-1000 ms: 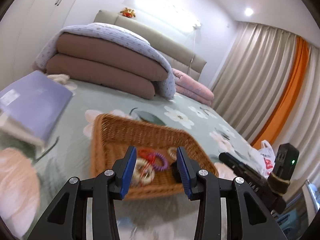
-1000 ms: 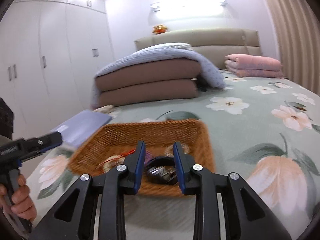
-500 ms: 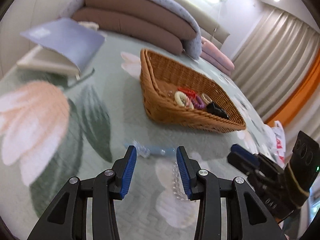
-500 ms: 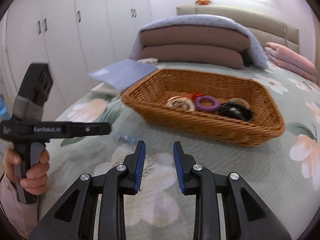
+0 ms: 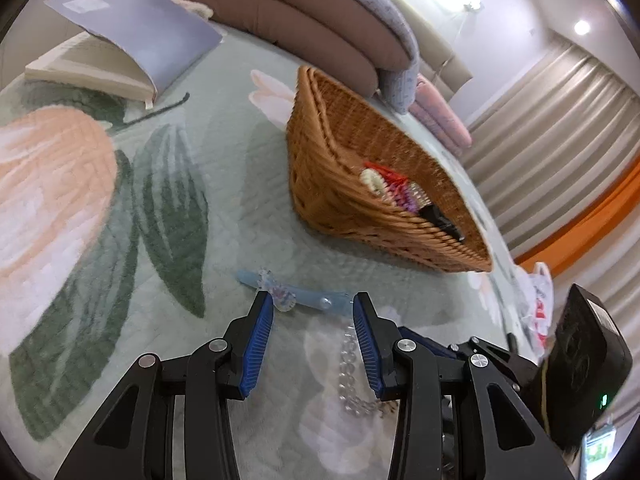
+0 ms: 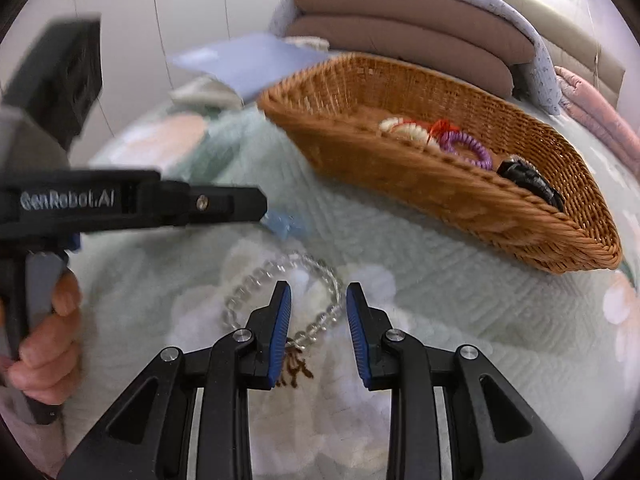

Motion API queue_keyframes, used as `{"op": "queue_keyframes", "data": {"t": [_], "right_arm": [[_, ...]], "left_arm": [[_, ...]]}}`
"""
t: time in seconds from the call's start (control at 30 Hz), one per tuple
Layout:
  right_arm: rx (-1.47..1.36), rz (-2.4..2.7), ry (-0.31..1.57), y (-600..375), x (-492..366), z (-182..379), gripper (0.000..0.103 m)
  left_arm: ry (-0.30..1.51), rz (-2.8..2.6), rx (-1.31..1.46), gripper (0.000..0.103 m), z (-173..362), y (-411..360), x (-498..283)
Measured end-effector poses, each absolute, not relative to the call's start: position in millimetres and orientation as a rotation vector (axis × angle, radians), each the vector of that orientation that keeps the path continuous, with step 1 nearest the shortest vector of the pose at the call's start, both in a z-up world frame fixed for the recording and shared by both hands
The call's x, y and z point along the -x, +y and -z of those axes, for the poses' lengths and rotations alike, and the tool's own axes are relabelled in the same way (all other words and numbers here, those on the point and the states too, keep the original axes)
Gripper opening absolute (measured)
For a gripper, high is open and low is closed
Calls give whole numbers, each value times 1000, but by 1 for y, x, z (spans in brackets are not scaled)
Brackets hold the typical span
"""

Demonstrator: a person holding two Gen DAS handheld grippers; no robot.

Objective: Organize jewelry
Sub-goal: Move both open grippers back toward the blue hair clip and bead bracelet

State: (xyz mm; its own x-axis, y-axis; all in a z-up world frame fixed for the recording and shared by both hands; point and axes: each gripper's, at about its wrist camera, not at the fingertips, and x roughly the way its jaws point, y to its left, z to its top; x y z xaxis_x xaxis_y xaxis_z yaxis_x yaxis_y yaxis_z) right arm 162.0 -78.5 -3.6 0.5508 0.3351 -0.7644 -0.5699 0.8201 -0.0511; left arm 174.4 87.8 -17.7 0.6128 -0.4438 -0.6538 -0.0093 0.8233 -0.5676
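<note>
A wicker basket (image 5: 340, 160) (image 6: 460, 192) lies on the floral bedspread and holds several hair ties and bracelets (image 5: 394, 190) (image 6: 440, 136). A light blue hair clip (image 5: 296, 294) (image 6: 286, 222) lies on the bed in front of the basket. A clear bead bracelet (image 5: 348, 364) (image 6: 280, 280) lies nearer, with a brown tassel (image 6: 296, 368). My left gripper (image 5: 313, 308) is open, just short of the blue clip. My right gripper (image 6: 318, 300) is open over the bead bracelet, with beads between its fingers.
An open book with a lilac cover (image 5: 120, 40) (image 6: 248, 64) lies on the bed to the left of the basket. Folded brown and lilac bedding (image 5: 300, 20) (image 6: 420, 28) is stacked behind. A white plastic bag (image 5: 540, 300) sits off the bed's right side.
Both grippers have dropped from the basket to the bedspread in front of it. The left now sits by the blue clip, the right over the bead bracelet.
</note>
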Motion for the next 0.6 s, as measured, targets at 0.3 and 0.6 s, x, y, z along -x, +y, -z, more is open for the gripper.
{"op": "queue_keyframes", "data": {"t": [0.3, 0.6], "right_arm": [[285, -391, 829, -111, -163, 6, 31], [185, -474, 846, -126, -165, 4, 31]], "left_arm": [[874, 213, 511, 43, 14, 84, -182], [879, 146, 435, 65, 10, 61, -190]]}}
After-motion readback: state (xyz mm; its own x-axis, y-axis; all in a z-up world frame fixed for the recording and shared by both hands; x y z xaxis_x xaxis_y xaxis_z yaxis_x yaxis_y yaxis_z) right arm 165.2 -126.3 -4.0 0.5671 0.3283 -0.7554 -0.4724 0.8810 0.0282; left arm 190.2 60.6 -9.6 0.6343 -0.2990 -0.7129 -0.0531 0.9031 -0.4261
